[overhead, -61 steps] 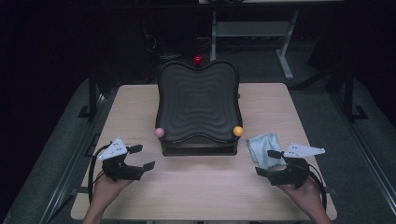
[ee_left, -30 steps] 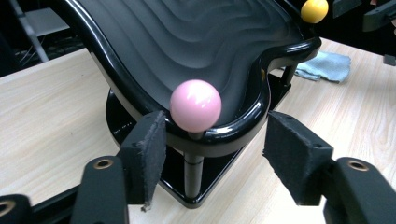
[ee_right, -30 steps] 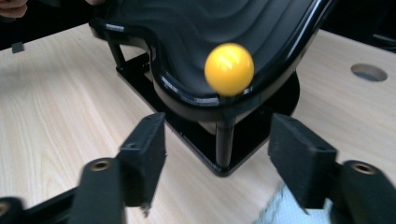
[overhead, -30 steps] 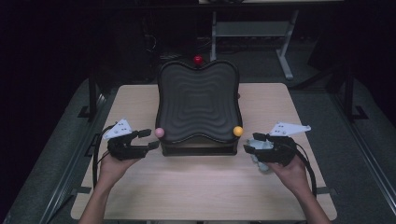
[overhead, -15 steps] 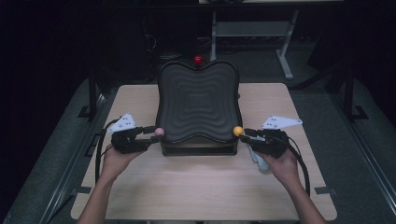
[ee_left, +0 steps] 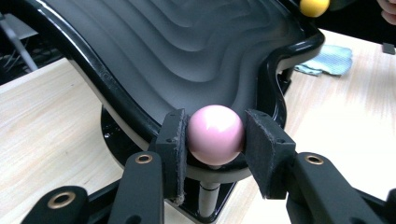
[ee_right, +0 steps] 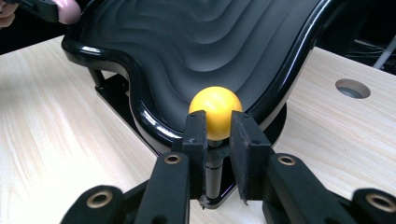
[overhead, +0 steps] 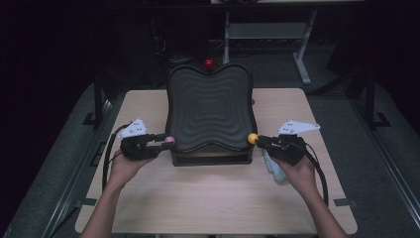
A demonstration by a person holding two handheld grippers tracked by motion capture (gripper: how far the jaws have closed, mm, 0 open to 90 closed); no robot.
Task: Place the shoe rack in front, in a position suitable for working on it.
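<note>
A black tray with a rippled surface stands on a stand at the middle of the table. It carries a pink ball at its front left corner, a yellow ball at its front right corner and a red ball at the back. My left gripper has just been closing, and in the left gripper view its pads press both sides of the pink ball. My right gripper has just been closing too; its pads clamp the lower part of the yellow ball.
A pale blue cloth lies on the wooden table under my right hand. A round hole is cut in the tabletop beyond the tray. Dark floor and a metal frame lie behind the table.
Both hands have come in from the table's front to the tray's front corners. The left jaws have closed on the pink ball, the right jaws on the yellow ball.
</note>
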